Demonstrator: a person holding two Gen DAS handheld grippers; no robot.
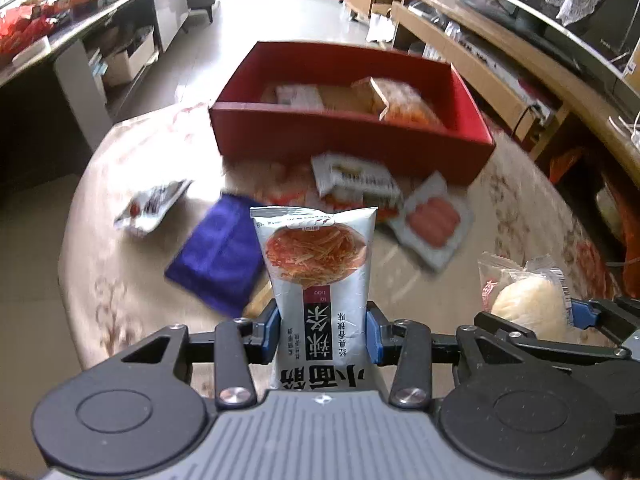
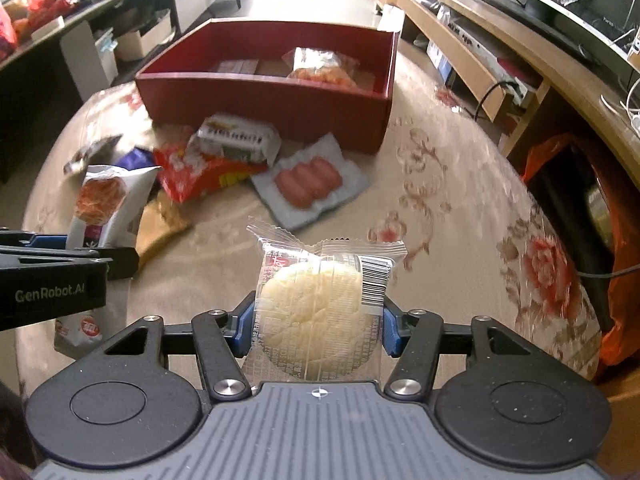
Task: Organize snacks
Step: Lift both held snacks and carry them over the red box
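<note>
My left gripper (image 1: 322, 338) is shut on a white noodle snack packet (image 1: 316, 264), held upright above the table; it also shows in the right wrist view (image 2: 108, 204). My right gripper (image 2: 318, 326) is shut on a clear-wrapped round pastry (image 2: 320, 304), seen at the right of the left wrist view (image 1: 524, 300). A red box (image 1: 348, 132) (image 2: 264, 100) stands at the table's far side with several snacks inside. A sausage pack (image 2: 310, 182), a white packet (image 2: 240, 138) and a red bag (image 2: 192, 172) lie in front of it.
The round table has a floral cloth (image 2: 460, 208). A blue packet (image 1: 216, 256) and a small white packet (image 1: 152, 208) lie at the left. A wooden TV bench (image 2: 480, 52) runs along the right, a counter with goods (image 1: 48, 32) at the left. An orange bag (image 2: 616, 300) hangs at the right edge.
</note>
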